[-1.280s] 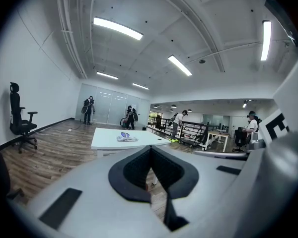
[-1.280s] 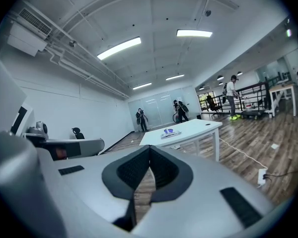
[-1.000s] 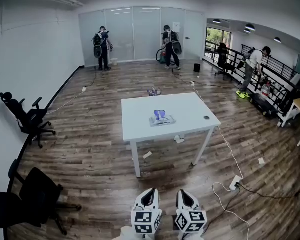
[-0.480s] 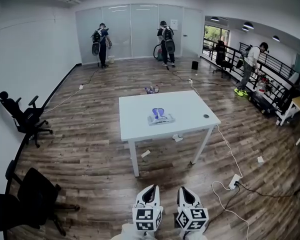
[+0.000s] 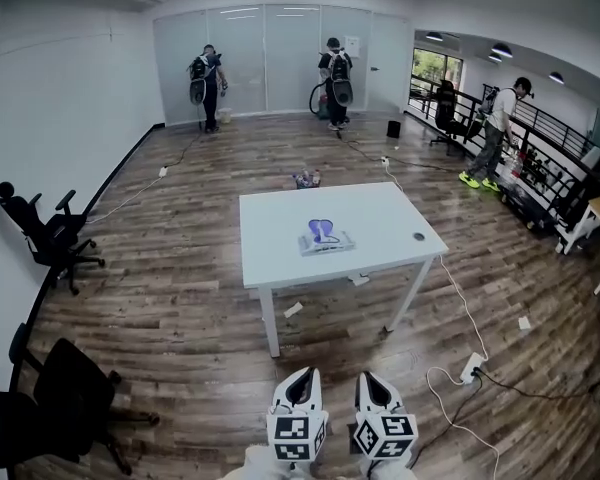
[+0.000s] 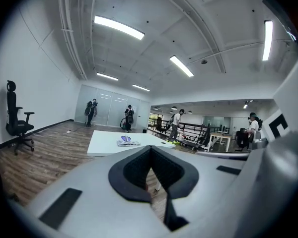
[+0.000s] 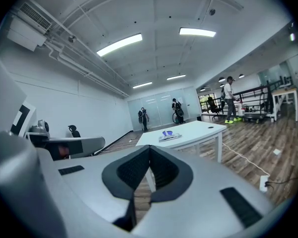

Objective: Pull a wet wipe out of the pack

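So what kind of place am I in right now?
Most likely a large open office or workroom: a white table with a pack of wipes on it, an office chair by the side wall, and a glass wall at the far end.

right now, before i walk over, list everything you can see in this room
white rectangular table: one, white, middle of the wooden floor
flat pale wet wipe pack with a blue print: one, lying near the table's middle
small dark round thing: one, near the table's right edge, too small to identify
black wheeled office chairs: at least two, by the left wall
people: three, two at the far glass wall, one by the right railing
white power strip: one, floor right of the table
left tool: white and black, bottom of the head view, jaws together, empty
right tool: same colours, beside it, jaws together, empty
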